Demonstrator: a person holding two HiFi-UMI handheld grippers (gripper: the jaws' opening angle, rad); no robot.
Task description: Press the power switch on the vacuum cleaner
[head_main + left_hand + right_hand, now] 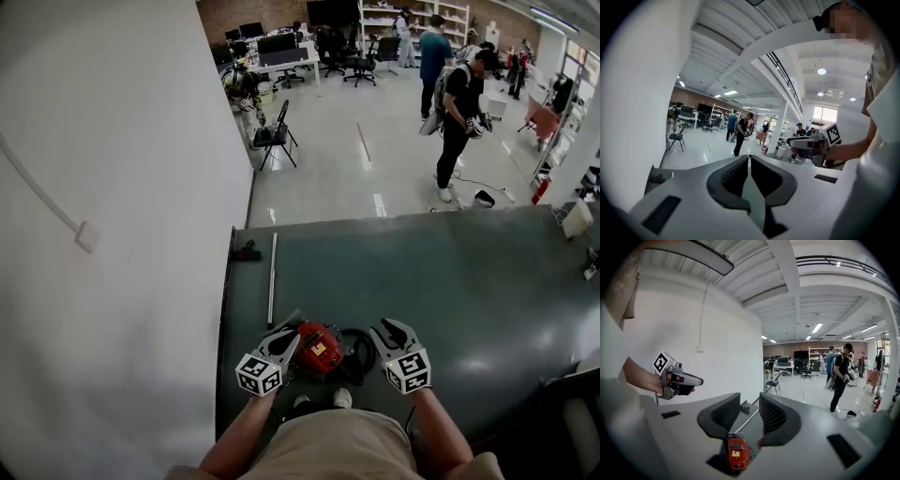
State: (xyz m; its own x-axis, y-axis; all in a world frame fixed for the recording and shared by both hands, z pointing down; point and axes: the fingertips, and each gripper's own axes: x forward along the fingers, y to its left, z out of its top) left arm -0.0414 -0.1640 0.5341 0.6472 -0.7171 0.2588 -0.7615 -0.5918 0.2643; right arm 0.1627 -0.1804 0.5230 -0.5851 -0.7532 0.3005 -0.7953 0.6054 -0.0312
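Dark green matting (450, 281) runs along a white wall (103, 187), with an open workshop floor beyond where a person in black (459, 112) stands. Down on the mat sits the red vacuum cleaner (320, 349), right by the wearer's shoes (342, 397), its black hose (359, 349) curled at its right side. Both tools are over it now, one on each flank in the head view. The left gripper (292, 324) is at the vacuum's left edge with its jaws closed together and nothing between them. The right gripper (388, 328) is over the hose side with its jaws spread wide. From the right gripper view, the red body shows low in the gap between those jaws, beneath them, neither pad on it. A thin metal rod (272, 278) lies further up the mat.
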